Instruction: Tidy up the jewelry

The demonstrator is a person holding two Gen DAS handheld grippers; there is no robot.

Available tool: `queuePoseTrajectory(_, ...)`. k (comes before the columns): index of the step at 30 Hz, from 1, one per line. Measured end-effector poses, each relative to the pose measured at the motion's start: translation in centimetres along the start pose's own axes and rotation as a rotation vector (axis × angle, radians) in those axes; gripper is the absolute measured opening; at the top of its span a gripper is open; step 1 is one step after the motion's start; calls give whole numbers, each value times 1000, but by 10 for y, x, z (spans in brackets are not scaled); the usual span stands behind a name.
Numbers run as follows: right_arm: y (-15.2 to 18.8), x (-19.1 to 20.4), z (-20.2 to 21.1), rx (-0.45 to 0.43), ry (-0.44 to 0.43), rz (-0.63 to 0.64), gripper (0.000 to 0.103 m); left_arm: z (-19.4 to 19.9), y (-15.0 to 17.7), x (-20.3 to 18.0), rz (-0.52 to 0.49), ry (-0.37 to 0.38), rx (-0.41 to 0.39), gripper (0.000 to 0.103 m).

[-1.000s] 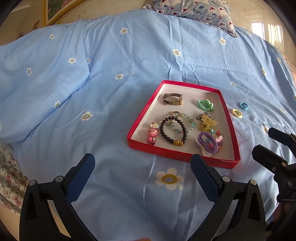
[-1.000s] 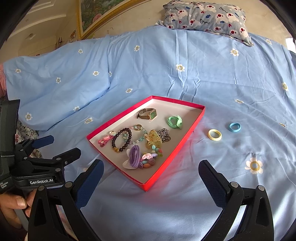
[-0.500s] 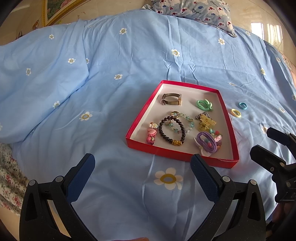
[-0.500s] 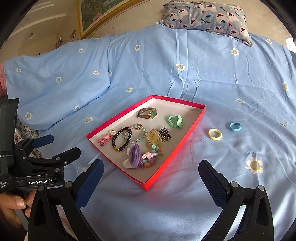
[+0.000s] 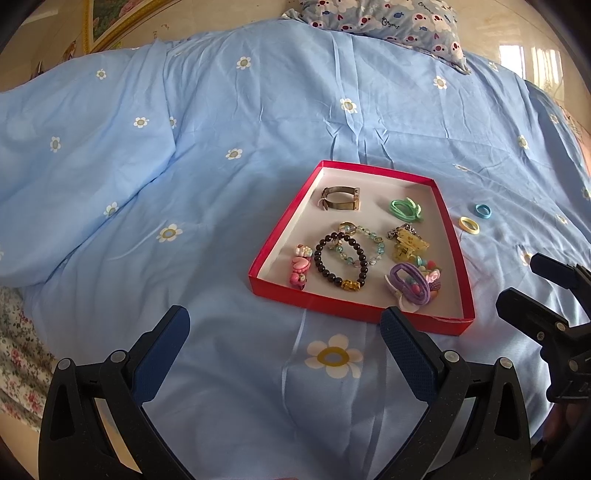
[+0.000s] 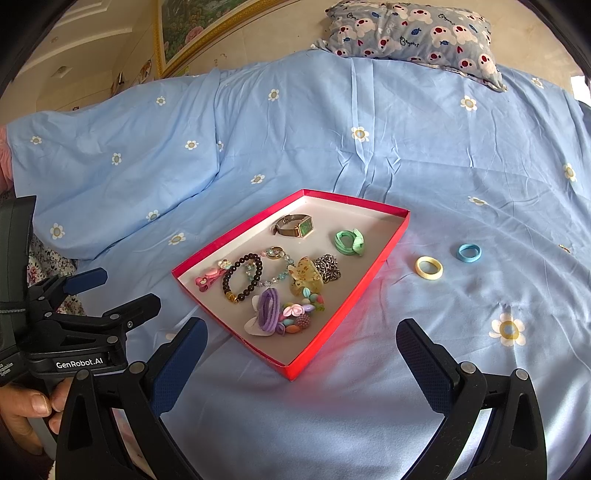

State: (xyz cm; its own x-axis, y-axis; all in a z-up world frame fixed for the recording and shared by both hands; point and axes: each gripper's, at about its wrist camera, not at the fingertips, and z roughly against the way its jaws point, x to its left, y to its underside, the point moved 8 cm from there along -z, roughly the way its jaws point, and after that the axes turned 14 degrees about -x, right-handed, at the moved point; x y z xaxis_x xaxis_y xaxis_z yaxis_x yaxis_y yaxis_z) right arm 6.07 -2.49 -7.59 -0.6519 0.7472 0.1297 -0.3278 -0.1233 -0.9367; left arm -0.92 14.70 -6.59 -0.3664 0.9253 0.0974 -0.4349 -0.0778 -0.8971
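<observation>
Bed (image 5: 258, 122) under flowered blue duvet carries red tray (image 6: 343, 295); patterned pillow (image 6: 410, 33) by beige wall; both claws, left claw (image 5: 284, 332) and right claw (image 6: 301, 341), gape wide, empty

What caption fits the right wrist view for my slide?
Open right tongs hover before a red tray of jewelry; yellow ring and blue ring lie outside.

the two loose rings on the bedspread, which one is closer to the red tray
The yellow ring. It lies nearer the red tray than the blue ring, which sits farther out to the right.
</observation>
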Motion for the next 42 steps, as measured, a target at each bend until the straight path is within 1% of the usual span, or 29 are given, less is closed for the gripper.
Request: queuePoseTrajectory(42, -1, 0, -1, 3, 0, -1, 103, -5, 1, -4, -4, 18, 1, 103)
